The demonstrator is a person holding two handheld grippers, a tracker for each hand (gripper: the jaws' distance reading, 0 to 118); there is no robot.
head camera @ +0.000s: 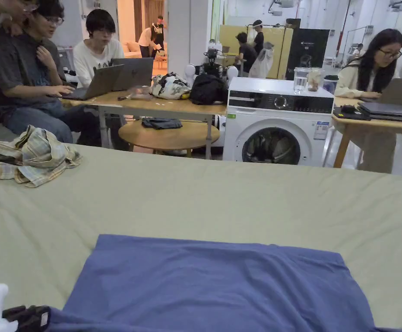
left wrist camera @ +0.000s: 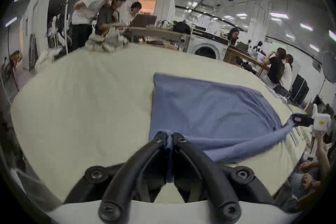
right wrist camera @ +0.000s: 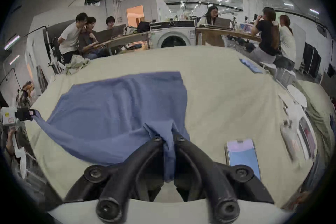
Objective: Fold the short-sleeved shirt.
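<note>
You have the blue shirt (head camera: 213, 285) lying flat on the pale green bed cover (head camera: 221, 199), spread out just in front of both grippers. Your left gripper (left wrist camera: 169, 135) pinches one near corner of the shirt, with both jaws pressed tight on the cloth. Your right gripper (right wrist camera: 168, 138) pinches the other near corner the same way, and a bit of blue cloth hangs down between its jaws. The near edge of the shirt runs from one gripper to the other and is lifted a little off the bed, while the rest lies flat.

It looks like you are at the start of a fold, holding the near edge ready to bring it over. Next, I think you need to lift both corners together and carry them away from you, toward the far edge of the shirt. Keep both grippers level so the edge stays straight. Watch the phone (right wrist camera: 243, 157) lying on the bed just to the right of your right gripper, so the cloth does not drag it.
</note>
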